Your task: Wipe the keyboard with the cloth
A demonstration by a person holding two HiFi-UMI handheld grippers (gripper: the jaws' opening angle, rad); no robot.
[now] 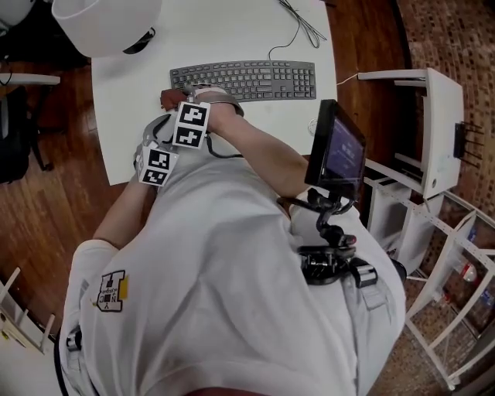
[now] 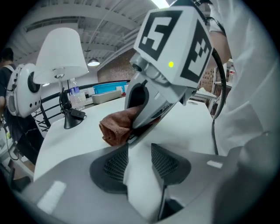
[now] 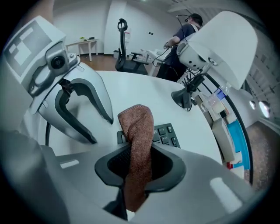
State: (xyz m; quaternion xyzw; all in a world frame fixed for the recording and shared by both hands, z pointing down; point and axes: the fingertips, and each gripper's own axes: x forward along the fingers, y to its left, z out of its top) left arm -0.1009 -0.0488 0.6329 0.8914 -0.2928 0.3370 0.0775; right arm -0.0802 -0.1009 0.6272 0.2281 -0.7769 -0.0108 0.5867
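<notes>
- right gripper view: the right claw [image 3: 139,165] was clamped narrow on the brown cloth [image 3: 138,127]. the cloth stood up out of the jaws in a folded bunch, with a tail hanging below them.
- just past the cloth lay the left end of the keyboard [image 3: 165,134], flat on the white worktop [image 1: 232,39]. whether the cloth touched the keys, i could not tell.
- the left claw [image 2: 139,162] stood wide with only bare worktop between its jaws. it hung just beside the right claw, on the near side.
- by my reckoning the wipe was at its left-hand limit. the cloth was gripped and brought to the keyboard. nothing on the keys showed how much had been wiped, so i would count the whole run to the right end as left to do.
- from the head view the keyboard sat square across the middle of the worktop, with open white surface before and behind it.
- the lamp [image 1: 104,23] stood at the far left corner, well apart from the keys.
- a cable [image 1: 298,23] ran off the back of the keyboard toward the far edge. a sweep kept to the key tops should clear it.
- the worktop's right edge lay just beyond the keyboard's right end, so there was little room to overrun there.
- the left claw's closeness was the one crowding i saw.
</notes>
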